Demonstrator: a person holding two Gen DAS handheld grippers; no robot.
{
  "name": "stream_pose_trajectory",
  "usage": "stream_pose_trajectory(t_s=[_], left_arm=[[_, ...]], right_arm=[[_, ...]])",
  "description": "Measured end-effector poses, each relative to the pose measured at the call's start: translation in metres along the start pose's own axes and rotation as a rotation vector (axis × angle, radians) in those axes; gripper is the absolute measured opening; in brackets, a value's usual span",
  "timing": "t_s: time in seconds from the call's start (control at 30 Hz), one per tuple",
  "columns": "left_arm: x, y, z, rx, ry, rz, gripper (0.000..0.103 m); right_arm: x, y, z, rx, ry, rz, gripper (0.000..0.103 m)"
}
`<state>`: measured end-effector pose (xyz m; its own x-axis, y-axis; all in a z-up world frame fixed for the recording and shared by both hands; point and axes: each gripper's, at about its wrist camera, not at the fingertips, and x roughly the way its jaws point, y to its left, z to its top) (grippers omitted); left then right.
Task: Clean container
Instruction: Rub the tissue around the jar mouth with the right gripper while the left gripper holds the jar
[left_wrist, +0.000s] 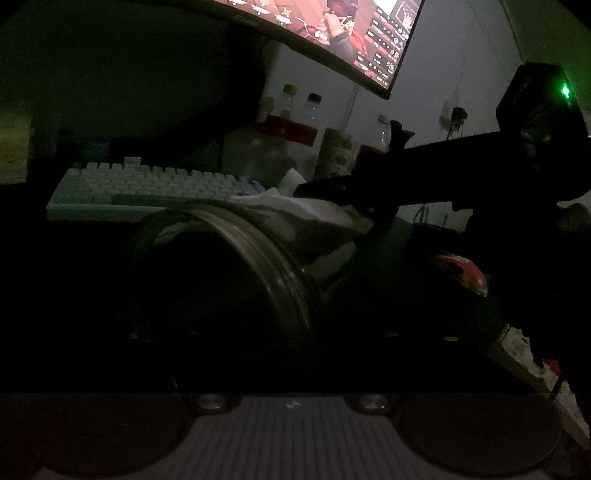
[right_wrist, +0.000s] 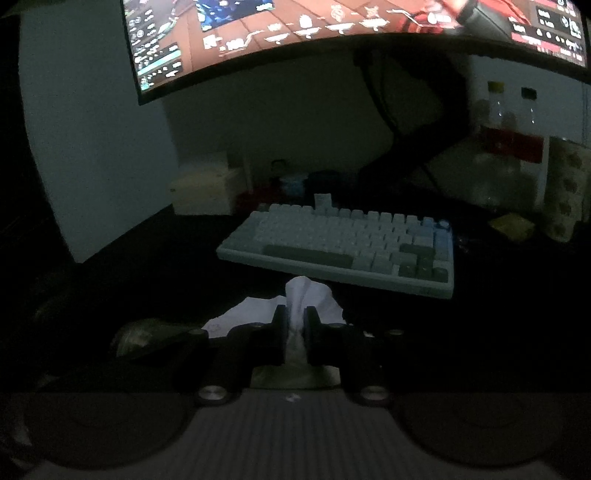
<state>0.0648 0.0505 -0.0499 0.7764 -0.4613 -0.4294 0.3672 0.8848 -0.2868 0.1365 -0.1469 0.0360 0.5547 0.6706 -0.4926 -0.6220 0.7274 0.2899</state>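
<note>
The right gripper (right_wrist: 295, 325), a black two-finger tool, has its jaws drawn close together, pinching a crumpled white tissue (right_wrist: 304, 295) between the fingers (right_wrist: 279, 332); the tissue sticks out above the fingertips. In the left wrist view the same right gripper (left_wrist: 306, 190) reaches in from the right side, its dark body slanting down towards the left, with a green light glowing on its housing. The left gripper's own fingers are lost in darkness, so their state is unclear.

Very dim, monitor (right_wrist: 351, 26) glow only, fisheye-warped, grainy shadows
</note>
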Motion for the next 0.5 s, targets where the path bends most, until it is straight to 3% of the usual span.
stream_pose_trajectory(t_s=[0.1,0.17,0.2,0.27,0.37,0.5], left_arm=[[0.001,-0.002,-0.001,0.019,-0.009,0.007,0.057],[0.002,0.0,-0.003,-0.001,-0.006,-0.034,0.035],[0.002,0.002,-0.003,-0.021,-0.009,-0.068,0.029],[0.002,0.003,-0.005,-0.043,-0.019,-0.111,0.018],[-0.001,0.002,-0.005,-0.042,-0.047,-0.123,0.014],[-0.01,0.012,-0.002,-0.1,-0.091,-0.198,0.006]], right_arm=[[-0.004,0.011,-0.002,-0.016,-0.007,0.092,0.012],[-0.006,0.018,-0.004,-0.061,-0.014,0.109,0.011],[-0.007,0.018,-0.005,-0.074,-0.017,0.106,0.011],[-0.008,0.008,-0.004,-0.054,-0.014,0.062,0.011],[-0.013,-0.015,0.0,0.01,-0.019,-0.04,0.01],[-0.032,-0.038,0.004,0.096,-0.071,-0.059,0.01]])
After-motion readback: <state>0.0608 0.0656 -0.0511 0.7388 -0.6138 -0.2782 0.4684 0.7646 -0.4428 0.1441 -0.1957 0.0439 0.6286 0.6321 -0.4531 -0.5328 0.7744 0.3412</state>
